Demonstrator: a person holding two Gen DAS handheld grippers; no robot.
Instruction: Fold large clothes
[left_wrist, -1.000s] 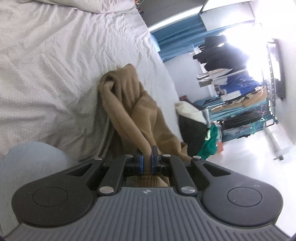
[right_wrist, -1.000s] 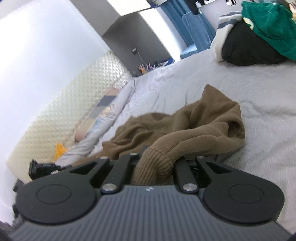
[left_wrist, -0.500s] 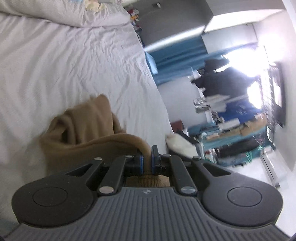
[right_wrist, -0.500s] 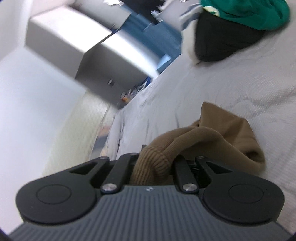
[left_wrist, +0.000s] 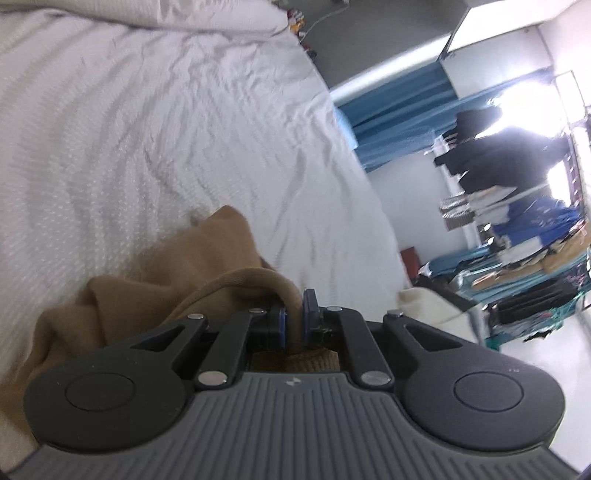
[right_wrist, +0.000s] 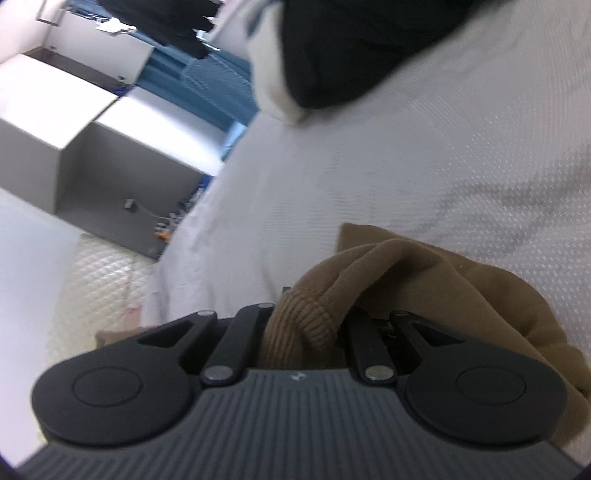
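Both tongs are clamped on one soft tan-brown knit garment (left_wrist: 155, 291) with ribbed edging: the left gripper (left_wrist: 293, 321) pinches a thin fold between its blue pads, and the right gripper (right_wrist: 306, 328) bites a thick ribbed cuff. Its bunched cloth trails onto the wrinkled white textured bedsheet (left_wrist: 147, 129), near a black-and-cream clothes heap (right_wrist: 332, 55).

Black left gripper (left_wrist: 293, 325), ribbed grey housing, silver screws, blue-edged jaws
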